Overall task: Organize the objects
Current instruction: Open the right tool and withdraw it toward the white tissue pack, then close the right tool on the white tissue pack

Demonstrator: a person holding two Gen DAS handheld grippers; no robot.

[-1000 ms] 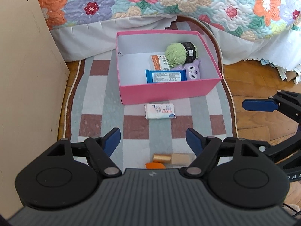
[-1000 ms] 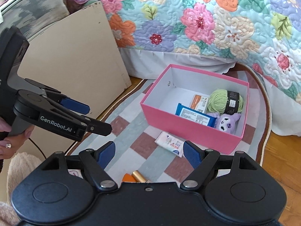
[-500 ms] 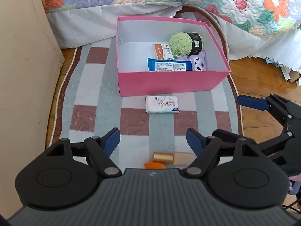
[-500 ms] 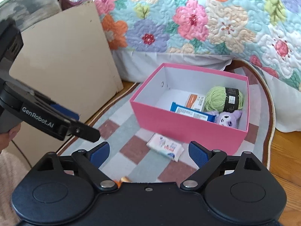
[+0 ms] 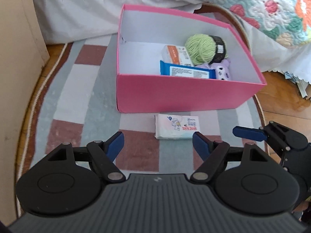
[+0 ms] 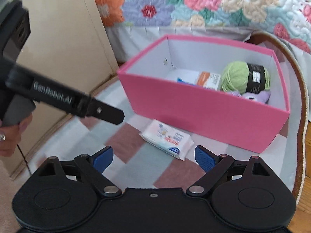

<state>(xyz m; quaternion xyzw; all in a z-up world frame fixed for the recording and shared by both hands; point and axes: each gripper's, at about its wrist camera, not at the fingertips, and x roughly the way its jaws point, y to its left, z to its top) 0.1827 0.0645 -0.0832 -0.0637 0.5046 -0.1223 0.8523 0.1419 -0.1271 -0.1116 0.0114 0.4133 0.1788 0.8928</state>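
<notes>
A pink box (image 5: 182, 95) (image 6: 204, 114) stands on the checked rug. Inside it lie a green yarn ball (image 5: 201, 47) (image 6: 236, 77), an orange-white packet (image 5: 176, 53) (image 6: 209, 79), a blue wipes pack (image 5: 186, 70) and a purple plush toy (image 5: 221, 69) (image 6: 256, 97). A white tissue pack (image 5: 177, 126) (image 6: 168, 138) lies on the rug just in front of the box. My left gripper (image 5: 158, 142) is open and empty, close behind the tissue pack. My right gripper (image 6: 153, 157) is open and empty, just short of the same pack.
The bed with a floral quilt (image 5: 243, 2) (image 6: 194, 3) runs behind the box. A beige board (image 5: 17, 58) (image 6: 64, 48) stands at the left. Bare wooden floor (image 5: 281, 101) lies to the right of the rug (image 5: 77, 97). The left gripper body (image 6: 58, 97) crosses the right wrist view.
Both grippers have moved forward and lower toward the tissue pack and box. The small gold and orange items near the left gripper have dropped out of view.
</notes>
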